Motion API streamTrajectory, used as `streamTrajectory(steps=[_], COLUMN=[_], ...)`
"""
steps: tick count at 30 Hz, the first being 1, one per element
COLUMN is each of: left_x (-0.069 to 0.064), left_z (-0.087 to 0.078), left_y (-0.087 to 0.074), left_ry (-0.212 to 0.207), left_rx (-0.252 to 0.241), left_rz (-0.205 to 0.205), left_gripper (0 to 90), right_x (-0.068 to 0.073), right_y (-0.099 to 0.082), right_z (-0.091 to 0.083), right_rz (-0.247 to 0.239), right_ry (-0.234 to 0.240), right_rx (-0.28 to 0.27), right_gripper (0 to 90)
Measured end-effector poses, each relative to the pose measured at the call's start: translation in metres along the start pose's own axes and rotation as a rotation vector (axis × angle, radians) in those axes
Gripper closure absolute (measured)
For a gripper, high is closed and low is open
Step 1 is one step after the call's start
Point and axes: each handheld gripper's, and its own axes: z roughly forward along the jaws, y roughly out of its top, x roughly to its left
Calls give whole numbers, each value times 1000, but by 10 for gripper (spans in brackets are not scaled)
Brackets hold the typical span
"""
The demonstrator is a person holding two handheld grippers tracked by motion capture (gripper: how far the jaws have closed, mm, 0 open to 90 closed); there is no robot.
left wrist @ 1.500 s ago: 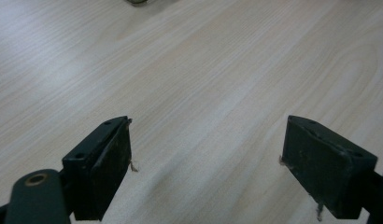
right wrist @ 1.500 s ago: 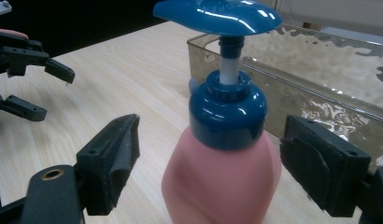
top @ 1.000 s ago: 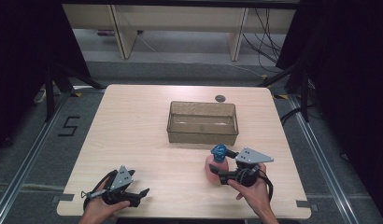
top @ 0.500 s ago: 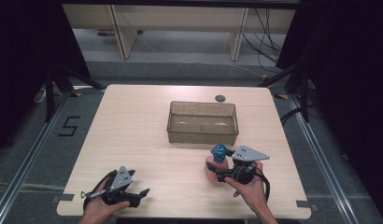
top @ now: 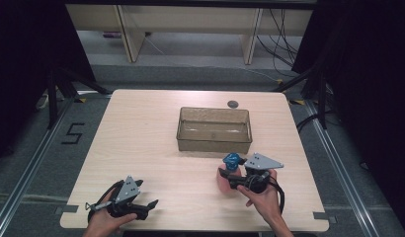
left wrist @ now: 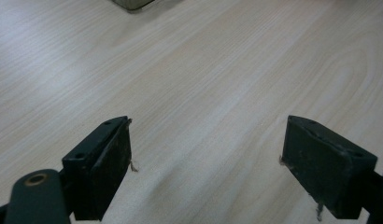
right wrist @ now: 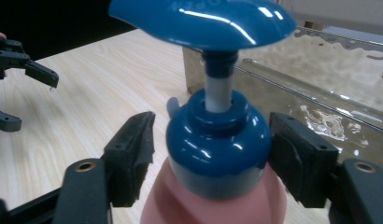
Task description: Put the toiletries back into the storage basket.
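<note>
A pink pump bottle (right wrist: 216, 196) with a blue collar and blue pump head (top: 231, 159) stands upright on the table's near right part. My right gripper (right wrist: 212, 149) has its jaws on either side of the blue collar and has just been closing on it. The right pad (right wrist: 292, 154) lies against the collar, and a thin gap remains at the left pad (right wrist: 136, 151). In the high view the right gripper (top: 229, 176) sits at the bottle, held by a hand. My left gripper (left wrist: 206, 163) rests open over bare wood near the front left (top: 150, 204).
A translucent brownish bin (top: 214, 109) stands at the table's middle, just beyond the bottle. A small dark disc (top: 232, 103) lies behind the bin. The left gripper's jaw tips (right wrist: 21, 88) appear at the left edge of the right gripper view.
The right gripper's jaws have narrowed around the bottle's collar. Neither hand has shifted, and the bottle stands where it did.
</note>
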Motion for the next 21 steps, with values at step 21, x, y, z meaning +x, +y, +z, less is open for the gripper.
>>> streamTrajectory(steps=[21], left_x=[0], left_z=[0], left_y=[0], left_ry=[3], left_rx=[-3], left_rz=[-2], left_gripper=[154], right_x=[5], right_y=[6], right_z=[-2], right_rz=[-89], right_ry=[-62], right_rx=[-34], right_gripper=[533])
